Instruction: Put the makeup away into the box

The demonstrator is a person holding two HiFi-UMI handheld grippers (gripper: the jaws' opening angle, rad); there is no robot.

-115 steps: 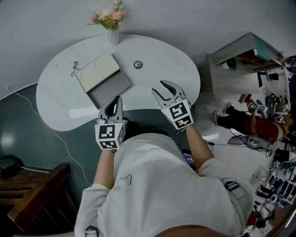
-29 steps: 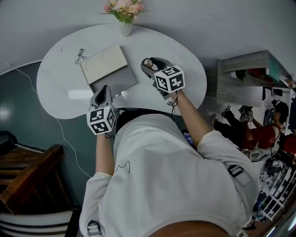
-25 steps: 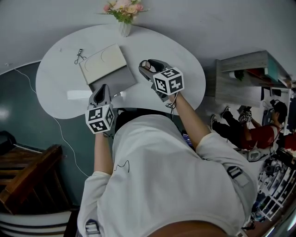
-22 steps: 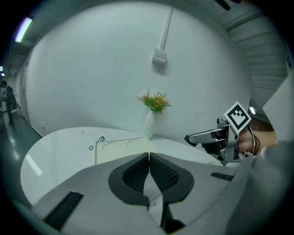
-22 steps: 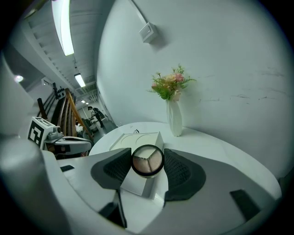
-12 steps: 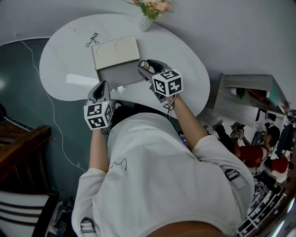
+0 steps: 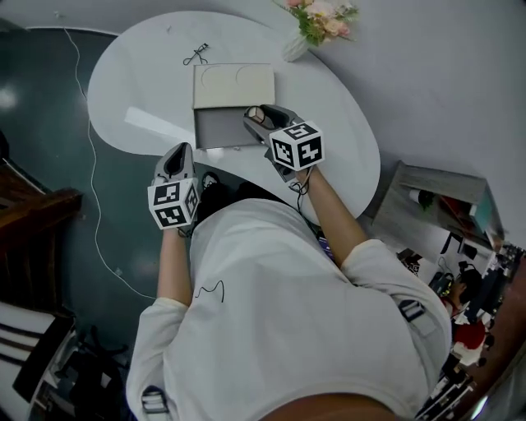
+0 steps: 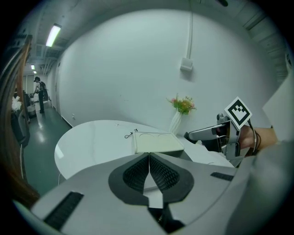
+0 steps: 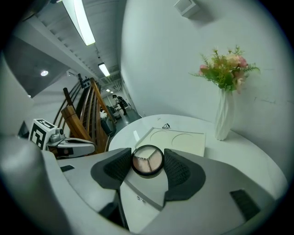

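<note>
My right gripper (image 7: 256, 116) is shut on a round makeup compact (image 9: 147, 160) with pinkish shades, held above the table beside the open box. The box has a cream lid (image 7: 233, 85) with two round hollows, lying flat, and a grey tray (image 7: 219, 128) nearer me. From the right gripper view the lid (image 9: 178, 140) lies just beyond the compact. My left gripper (image 7: 177, 153) hovers at the table's near edge, short of the tray, with its jaws shut and nothing between them (image 8: 149, 159). An eyelash curler (image 7: 196, 56) lies on the table past the lid.
The white rounded table (image 7: 131, 82) carries a white vase of flowers (image 7: 316, 20) at its far right. A wooden chair (image 7: 33, 214) stands on the dark floor to the left, with a thin cable (image 7: 92, 181) beside it. A shelf unit (image 7: 427, 197) is at the right.
The compact, on the table 4.6 s ago with my right gripper open, is now gripped and held by the box. The head view has swung; the left gripper stays shut near the edge.
</note>
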